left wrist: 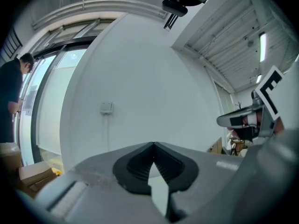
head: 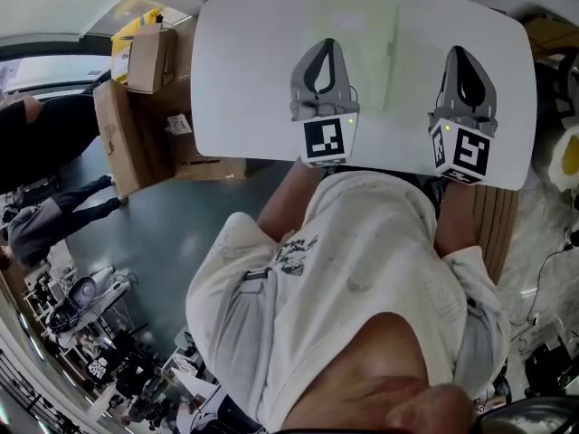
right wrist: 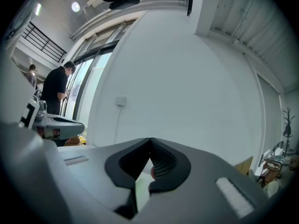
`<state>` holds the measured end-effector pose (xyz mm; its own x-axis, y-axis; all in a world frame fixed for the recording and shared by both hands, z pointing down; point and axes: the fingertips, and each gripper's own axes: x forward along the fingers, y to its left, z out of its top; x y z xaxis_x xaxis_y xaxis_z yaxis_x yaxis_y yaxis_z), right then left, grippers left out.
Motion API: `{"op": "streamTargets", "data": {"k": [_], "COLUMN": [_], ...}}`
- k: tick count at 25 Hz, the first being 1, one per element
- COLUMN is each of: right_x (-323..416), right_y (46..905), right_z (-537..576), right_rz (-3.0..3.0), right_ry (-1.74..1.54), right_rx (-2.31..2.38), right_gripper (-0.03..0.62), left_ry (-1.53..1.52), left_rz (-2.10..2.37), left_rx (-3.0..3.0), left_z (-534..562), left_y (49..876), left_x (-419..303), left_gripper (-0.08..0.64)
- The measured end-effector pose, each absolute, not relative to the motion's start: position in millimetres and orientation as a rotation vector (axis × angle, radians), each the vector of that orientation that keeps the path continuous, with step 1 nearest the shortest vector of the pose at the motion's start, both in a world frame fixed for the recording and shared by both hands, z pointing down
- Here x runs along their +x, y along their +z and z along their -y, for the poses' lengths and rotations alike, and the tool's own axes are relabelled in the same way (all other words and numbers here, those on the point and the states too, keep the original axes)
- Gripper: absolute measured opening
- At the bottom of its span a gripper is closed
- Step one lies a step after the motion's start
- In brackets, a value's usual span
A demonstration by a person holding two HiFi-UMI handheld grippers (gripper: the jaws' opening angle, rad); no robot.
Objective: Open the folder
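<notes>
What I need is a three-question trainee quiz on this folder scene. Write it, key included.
1. True or false: the left gripper holds the pale folder.
2. The folder lies on: A) the white table; B) a shelf; C) a chair.
3. Fill in: the right gripper has its jaws ____.
Key: 1 false; 2 A; 3 shut.

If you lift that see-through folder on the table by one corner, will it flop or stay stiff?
Probably floppy: the folder looks like a thin, pale, see-through sheet lying flat on the white table, so a lifted corner would likely bend. Being so thin, it is likely light. Its smooth look suggests it may slide when pushed.
</notes>
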<state>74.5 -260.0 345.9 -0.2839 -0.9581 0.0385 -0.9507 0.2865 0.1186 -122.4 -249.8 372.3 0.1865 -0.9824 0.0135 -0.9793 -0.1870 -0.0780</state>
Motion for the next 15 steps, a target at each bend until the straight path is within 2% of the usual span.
{"op": "streamTargets", "data": {"k": [15], "right_x": [104.4], "right_y": [337.4], "right_z": [259.5], "right_rz": [2.411], "right_ry": [-0.140], "right_rx": [1.863], "right_gripper": [0.002], "left_ry": [-0.065], "left_rz": [-1.821], "left_rx": [-2.419], "left_z": [271.9], "left_y": [331.5], "left_x": [-77.9], "left_gripper": [0.005]}}
